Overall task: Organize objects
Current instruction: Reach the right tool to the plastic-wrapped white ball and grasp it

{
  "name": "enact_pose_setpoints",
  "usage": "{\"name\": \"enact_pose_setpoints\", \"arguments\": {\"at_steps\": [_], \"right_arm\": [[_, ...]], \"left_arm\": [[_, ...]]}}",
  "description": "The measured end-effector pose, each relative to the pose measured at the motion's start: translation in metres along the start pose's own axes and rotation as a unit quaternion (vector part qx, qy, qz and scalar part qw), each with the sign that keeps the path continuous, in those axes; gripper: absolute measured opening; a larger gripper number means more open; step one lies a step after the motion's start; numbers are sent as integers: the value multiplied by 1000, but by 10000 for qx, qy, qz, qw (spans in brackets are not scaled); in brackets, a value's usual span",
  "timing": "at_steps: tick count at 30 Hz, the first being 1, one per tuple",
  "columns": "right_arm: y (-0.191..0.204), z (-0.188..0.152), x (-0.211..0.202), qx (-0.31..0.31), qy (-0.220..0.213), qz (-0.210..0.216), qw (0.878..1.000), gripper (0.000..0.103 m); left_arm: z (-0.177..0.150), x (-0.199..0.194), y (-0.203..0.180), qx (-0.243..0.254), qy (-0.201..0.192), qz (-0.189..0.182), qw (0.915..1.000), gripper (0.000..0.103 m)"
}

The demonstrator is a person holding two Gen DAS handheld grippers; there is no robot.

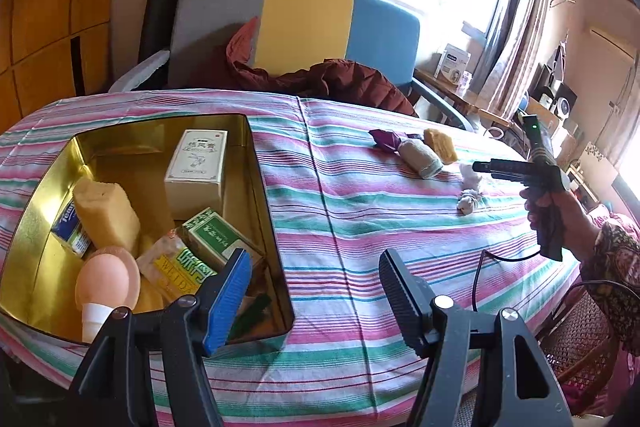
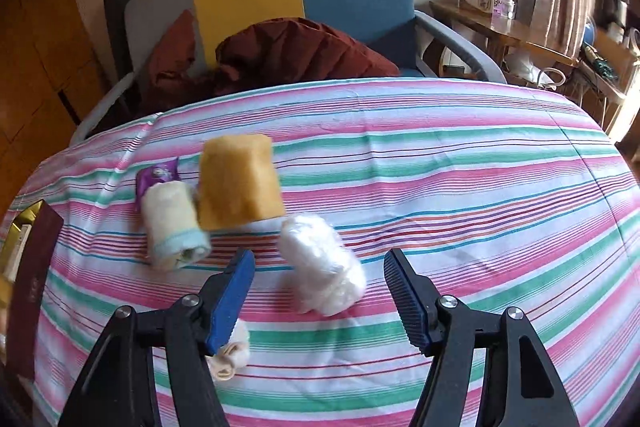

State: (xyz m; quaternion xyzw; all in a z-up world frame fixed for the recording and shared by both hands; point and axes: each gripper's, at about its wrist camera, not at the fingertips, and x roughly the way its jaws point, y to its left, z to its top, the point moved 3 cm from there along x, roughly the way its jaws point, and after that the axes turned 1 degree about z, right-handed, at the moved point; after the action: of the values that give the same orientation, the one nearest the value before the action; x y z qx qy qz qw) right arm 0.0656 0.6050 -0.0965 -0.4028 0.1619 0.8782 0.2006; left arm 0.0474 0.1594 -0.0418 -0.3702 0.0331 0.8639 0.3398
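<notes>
Right gripper fingers wide, clear plastic bundle between them (lined up for grasping); left gripper wide, empty, beside gold tin

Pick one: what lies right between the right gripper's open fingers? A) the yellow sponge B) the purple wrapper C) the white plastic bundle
C: the white plastic bundle lies on the striped cloth between the open fingers of the right gripper; nothing is gripped.

Open right tool above white plastic bundle
</notes>
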Motion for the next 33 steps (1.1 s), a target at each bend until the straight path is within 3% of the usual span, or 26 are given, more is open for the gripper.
{"name": "enact_pose_setpoints", "arguments": {"at_steps": [6, 9, 11, 13, 20, 26, 33], "right_arm": [[1, -3, 22, -171, 152, 276, 9994, 68], [13, -9, 33, -461, 338, 218, 9981, 65], [15, -13, 41, -504, 512, 71, 9974, 48], [14, -11, 40, -549, 497, -48, 9972, 41], [-1, -3, 23, -98, 559, -79, 9984, 41], [-22, -9, 21, 457, 865, -166, 9951, 41], [-31, -13, 21, 705, 993, -117, 9925, 41]], "left_arm": [[2, 13, -24, 236, 190, -133, 9995, 67], [3, 22, -36, 330, 306, -230, 9987, 67], [5, 29, -44, 401, 374, -322, 9980, 67], [8, 35, -53, 503, 431, -384, 9971, 67], [25, 66, -87, 698, 546, -671, 9938, 67], [44, 104, -126, 903, 586, -882, 9903, 67], [59, 163, -191, 1347, 929, -1210, 9791, 67]]}}
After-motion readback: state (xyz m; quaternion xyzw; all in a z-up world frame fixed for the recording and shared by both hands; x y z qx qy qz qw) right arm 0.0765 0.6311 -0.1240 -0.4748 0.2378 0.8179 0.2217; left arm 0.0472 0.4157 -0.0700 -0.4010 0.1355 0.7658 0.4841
